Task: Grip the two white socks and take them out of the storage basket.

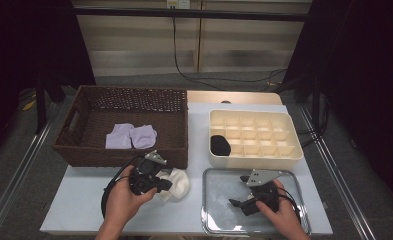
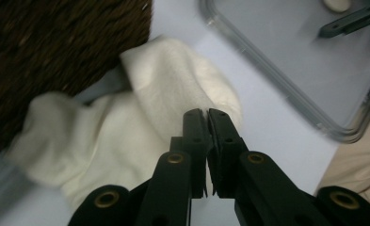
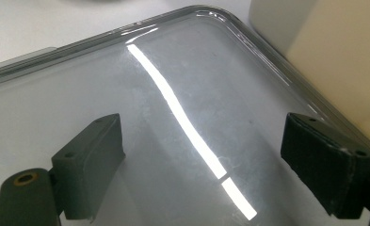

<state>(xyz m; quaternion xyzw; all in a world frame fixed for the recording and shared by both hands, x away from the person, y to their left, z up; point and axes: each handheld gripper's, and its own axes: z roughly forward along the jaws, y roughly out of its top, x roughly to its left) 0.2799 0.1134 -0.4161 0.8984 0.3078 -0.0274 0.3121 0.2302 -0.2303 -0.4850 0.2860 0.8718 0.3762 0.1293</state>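
Pale blue table (image 1: 84, 200) under dim light, cream sock (image 2: 140, 122) lying crumpled just beside the wicker basket (image 1: 124, 120), long axis running left to right, left gripper (image 2: 206, 117) pinching its edge, right gripper (image 3: 201, 155) spread wide over the metal tray (image 3: 182, 61).
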